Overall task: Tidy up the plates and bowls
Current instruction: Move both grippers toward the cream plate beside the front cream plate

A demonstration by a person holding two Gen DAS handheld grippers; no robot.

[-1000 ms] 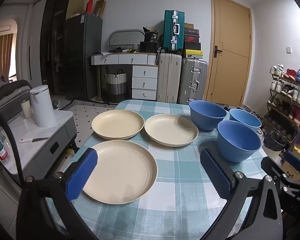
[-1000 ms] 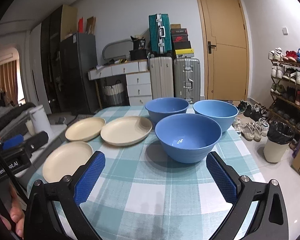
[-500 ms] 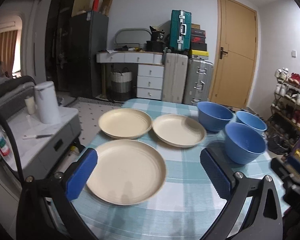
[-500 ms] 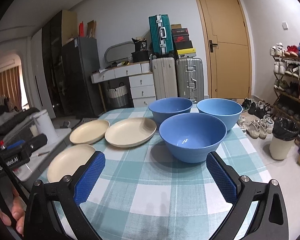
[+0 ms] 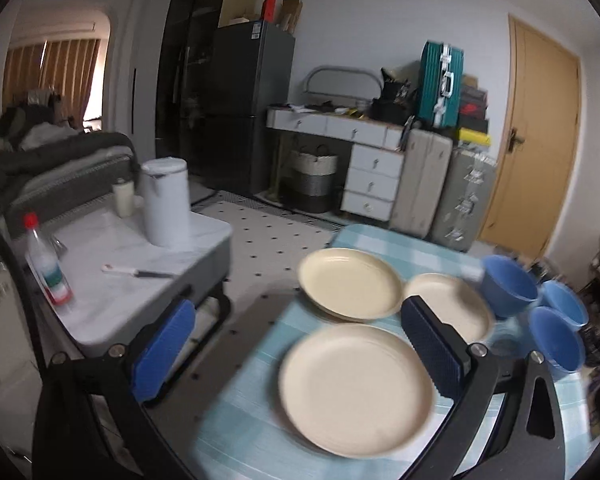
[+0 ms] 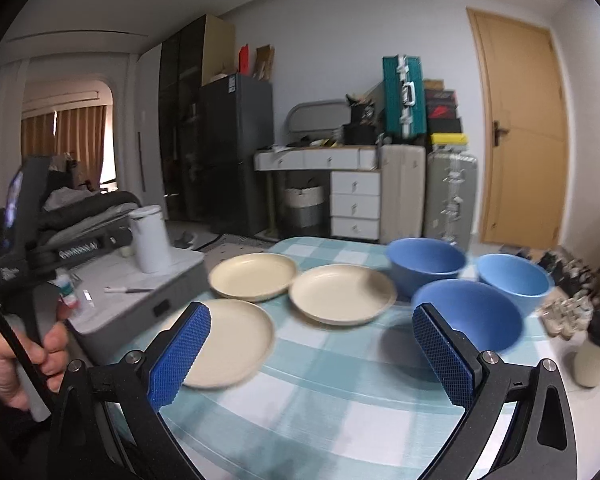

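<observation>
Three cream plates lie on the checked teal table (image 5: 240,420): the near plate (image 5: 356,390), the far left plate (image 5: 350,282) and the far right plate (image 5: 452,304). Three blue bowls (image 5: 508,290) cluster at the table's right. My left gripper (image 5: 300,350) is open and holds nothing, at the table's left edge with its right finger (image 5: 434,346) above the near plate's rim. My right gripper (image 6: 312,354) is also open and holds nothing, hovering between the near plate (image 6: 230,342) and the nearest bowl (image 6: 470,318). Both views are motion-blurred.
A grey side cabinet (image 5: 140,288) stands left of the table with a white kettle (image 5: 166,200), a bottle (image 5: 46,264) and a knife (image 5: 138,272) on it. A hand (image 6: 20,360) holds the left gripper. Suitcases, drawers and a door line the back wall.
Both grippers have swung to the left. In the left wrist view the plates now sit right of centre and the side cabinet fills the left. Neither gripper's opening has changed.
</observation>
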